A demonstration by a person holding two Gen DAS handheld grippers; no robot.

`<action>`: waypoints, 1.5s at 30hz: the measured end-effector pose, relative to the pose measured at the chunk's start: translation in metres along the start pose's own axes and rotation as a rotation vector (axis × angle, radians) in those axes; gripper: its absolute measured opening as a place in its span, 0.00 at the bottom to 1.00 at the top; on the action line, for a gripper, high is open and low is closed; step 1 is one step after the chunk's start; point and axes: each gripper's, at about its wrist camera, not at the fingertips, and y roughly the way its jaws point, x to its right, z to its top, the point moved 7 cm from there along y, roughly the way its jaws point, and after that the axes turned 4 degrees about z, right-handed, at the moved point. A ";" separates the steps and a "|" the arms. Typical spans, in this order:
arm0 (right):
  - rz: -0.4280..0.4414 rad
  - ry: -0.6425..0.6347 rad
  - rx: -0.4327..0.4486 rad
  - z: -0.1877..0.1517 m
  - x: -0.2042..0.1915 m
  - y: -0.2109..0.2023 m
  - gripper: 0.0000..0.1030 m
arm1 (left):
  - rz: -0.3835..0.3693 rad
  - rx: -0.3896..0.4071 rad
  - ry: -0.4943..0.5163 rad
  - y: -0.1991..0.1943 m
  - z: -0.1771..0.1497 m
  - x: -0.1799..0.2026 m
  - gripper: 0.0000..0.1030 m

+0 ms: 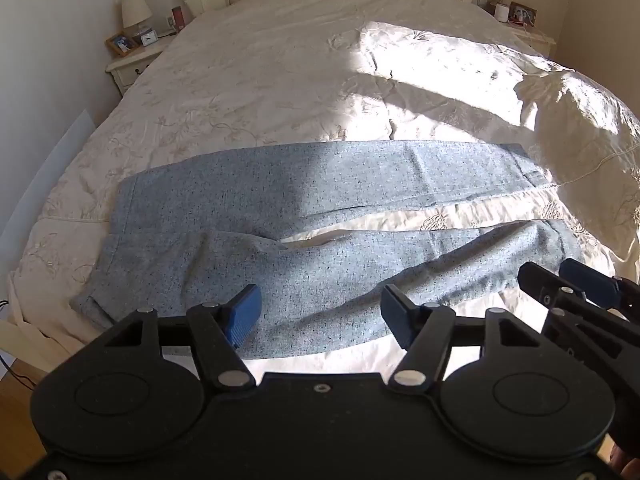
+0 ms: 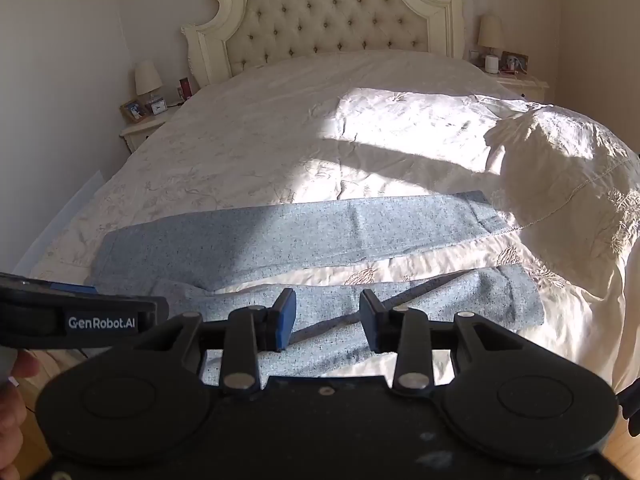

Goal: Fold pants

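Cream embroidered bedding covers the bed in the left wrist view, sunlight falling across its right half, and the pants lie spread flat across the near part of it, waistband toward the left, the two legs running out to the right with a strip of bedding showing between them. No fold looks made yet: both legs lie apart and at full length. The left claw hangs released above the near leg, nothing between its blue pads, and the right claw enters at the right edge, near that leg's cuff end. From the right wrist view the pants look the same, far leg flat, near leg slightly rumpled by the crotch. The right claw is also released and empty over the near leg. By my reading the task is at its start; laying one leg over the other and every later fold remain.
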 end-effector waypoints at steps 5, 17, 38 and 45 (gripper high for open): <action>-0.001 0.002 -0.006 0.000 0.000 0.002 0.37 | -0.004 -0.017 -0.009 0.004 -0.001 0.000 0.66; 0.007 -0.003 -0.014 0.000 -0.001 0.006 0.37 | 0.002 -0.024 -0.018 0.005 0.000 -0.002 0.66; 0.012 -0.003 -0.014 -0.001 -0.002 0.006 0.37 | -0.001 -0.036 -0.027 0.006 -0.001 -0.004 0.66; 0.017 -0.005 -0.012 -0.001 -0.001 0.006 0.37 | 0.001 -0.035 -0.030 0.005 -0.001 -0.005 0.66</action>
